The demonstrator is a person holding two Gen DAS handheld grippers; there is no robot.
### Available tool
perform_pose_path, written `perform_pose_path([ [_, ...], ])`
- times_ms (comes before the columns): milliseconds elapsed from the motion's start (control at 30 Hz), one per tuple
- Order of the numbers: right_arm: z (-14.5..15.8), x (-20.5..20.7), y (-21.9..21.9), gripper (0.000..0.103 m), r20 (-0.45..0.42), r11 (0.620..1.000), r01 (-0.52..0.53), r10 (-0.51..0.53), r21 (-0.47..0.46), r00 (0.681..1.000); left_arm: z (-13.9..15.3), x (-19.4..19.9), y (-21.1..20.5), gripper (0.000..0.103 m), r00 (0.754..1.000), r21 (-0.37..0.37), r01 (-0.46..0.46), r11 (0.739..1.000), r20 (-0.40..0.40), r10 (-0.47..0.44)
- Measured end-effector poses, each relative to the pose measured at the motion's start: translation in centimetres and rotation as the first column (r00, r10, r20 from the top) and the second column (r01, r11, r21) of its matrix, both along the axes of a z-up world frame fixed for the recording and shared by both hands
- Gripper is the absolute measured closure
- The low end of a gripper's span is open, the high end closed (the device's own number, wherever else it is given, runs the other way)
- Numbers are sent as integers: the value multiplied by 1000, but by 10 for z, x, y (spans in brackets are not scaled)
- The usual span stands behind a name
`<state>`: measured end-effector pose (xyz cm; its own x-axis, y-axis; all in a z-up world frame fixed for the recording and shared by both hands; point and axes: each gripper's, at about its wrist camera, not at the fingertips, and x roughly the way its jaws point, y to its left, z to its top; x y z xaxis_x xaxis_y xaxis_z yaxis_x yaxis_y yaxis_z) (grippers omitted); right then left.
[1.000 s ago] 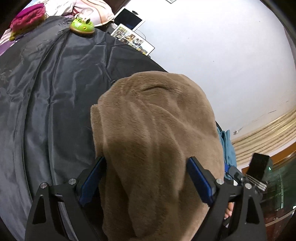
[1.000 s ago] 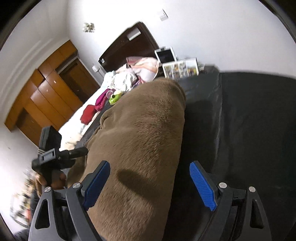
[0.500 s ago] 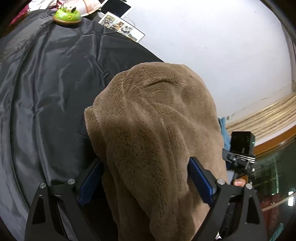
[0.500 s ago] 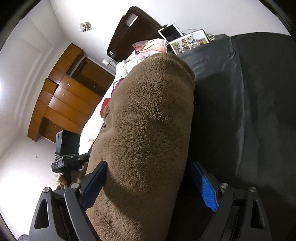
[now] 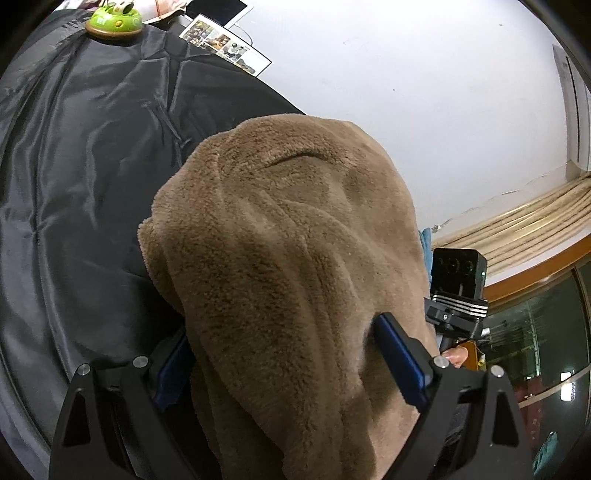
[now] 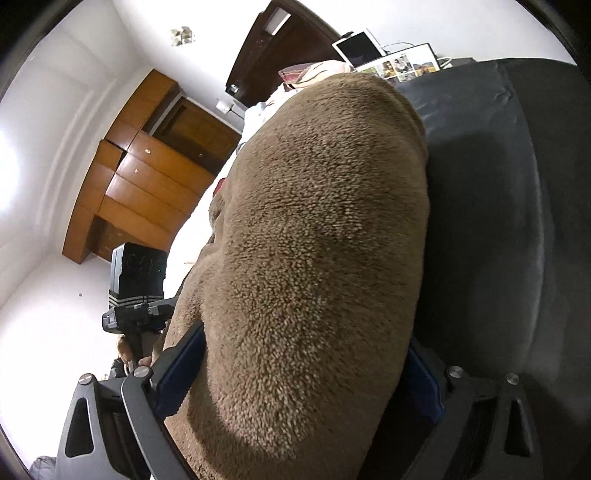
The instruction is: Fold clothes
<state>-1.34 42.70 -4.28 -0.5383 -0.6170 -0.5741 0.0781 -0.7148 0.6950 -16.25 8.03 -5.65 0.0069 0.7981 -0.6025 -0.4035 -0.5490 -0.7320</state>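
A thick brown fleece garment point(image 5: 288, 240) fills the middle of the left wrist view, bunched into a long roll above a black sheet point(image 5: 81, 155). My left gripper point(image 5: 286, 365) stands open, with the roll lying between its blue pads and spilling over the left one. In the right wrist view the same garment point(image 6: 325, 221) lies between the wide-apart fingers of my right gripper point(image 6: 299, 373), also open; its right pad is mostly hidden by fleece. Each view shows the other gripper's camera block beside the garment, held by a hand.
The black sheet point(image 6: 498, 184) covers a bed. At its far end lie a green toy point(image 5: 114, 22), a photo sheet point(image 5: 225, 40) and a tablet point(image 6: 358, 46). A wooden wardrobe point(image 6: 147, 177) and dark headboard point(image 6: 280, 48) stand beyond; curtains point(image 5: 517, 221) hang at right.
Both grippers have pushed further along the fleece roll, which now fills more of each view. The right gripper's right pad, formerly clear of the cloth, is now covered by it.
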Motion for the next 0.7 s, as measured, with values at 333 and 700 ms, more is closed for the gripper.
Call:
perform_pose_path([
  [333, 15, 26, -6, 44, -77, 999, 46, -45, 13, 996, 10, 2, 0, 40, 999, -13, 1, 1000, -34, -1],
  [700, 59, 102, 14, 45, -178, 990, 125, -113, 59, 977, 43, 40, 32, 43, 992, -13, 82, 997, -99, -83],
])
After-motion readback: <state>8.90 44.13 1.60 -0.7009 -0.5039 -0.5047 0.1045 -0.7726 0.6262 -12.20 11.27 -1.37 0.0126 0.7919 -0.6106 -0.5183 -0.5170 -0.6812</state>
